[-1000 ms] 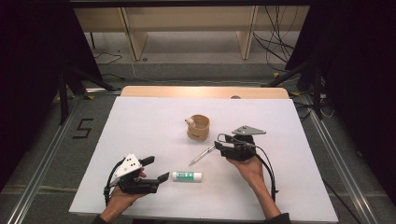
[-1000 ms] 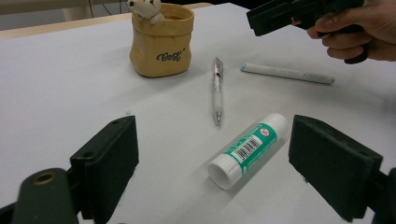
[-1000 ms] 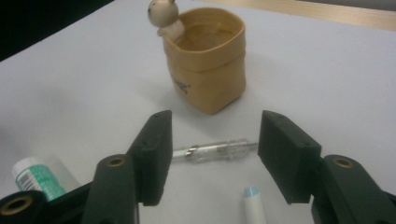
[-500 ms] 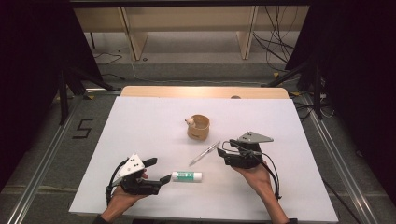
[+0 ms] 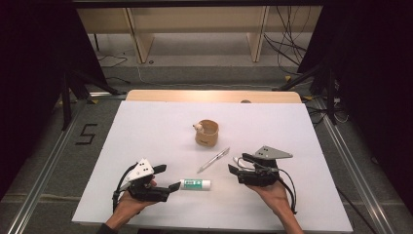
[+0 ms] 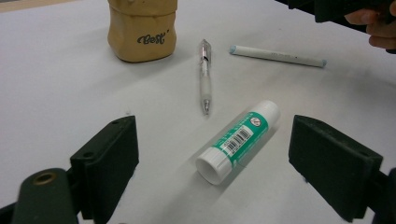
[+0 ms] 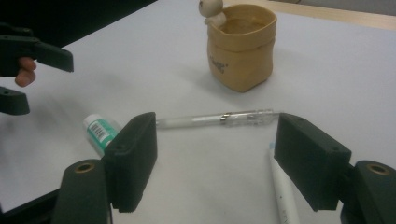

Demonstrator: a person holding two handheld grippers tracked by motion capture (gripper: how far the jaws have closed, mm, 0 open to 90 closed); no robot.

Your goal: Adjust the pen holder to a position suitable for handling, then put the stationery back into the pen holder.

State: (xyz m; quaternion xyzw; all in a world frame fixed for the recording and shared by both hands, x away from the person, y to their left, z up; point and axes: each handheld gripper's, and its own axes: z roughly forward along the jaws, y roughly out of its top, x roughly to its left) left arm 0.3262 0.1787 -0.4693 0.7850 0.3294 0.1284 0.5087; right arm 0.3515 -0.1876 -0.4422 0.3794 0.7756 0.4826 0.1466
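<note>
A person is working at a white bench (image 5: 146, 126) on gathering writing things toward a tan pouch-shaped cup (image 5: 207, 134), which is standing just past the bench's middle. The step in hand appears to be a release and a fresh approach. The right claw (image 5: 235, 164), at about four o'clock from the cup, has just been opening its jaws, and they are standing wide apart with nothing clamped; a white marker (image 7: 284, 196) is lying on the bench by its right jaw, and a clear pen (image 5: 213, 160) is lying across just ahead. The left claw (image 5: 167, 177), at seven o'clock, is resting low with jaws apart, framing a green-labelled glue stick (image 6: 239, 139) without pressing it. The next move probably calls for closing squarely on one item and lifting it toward the cup's mouth.
</note>
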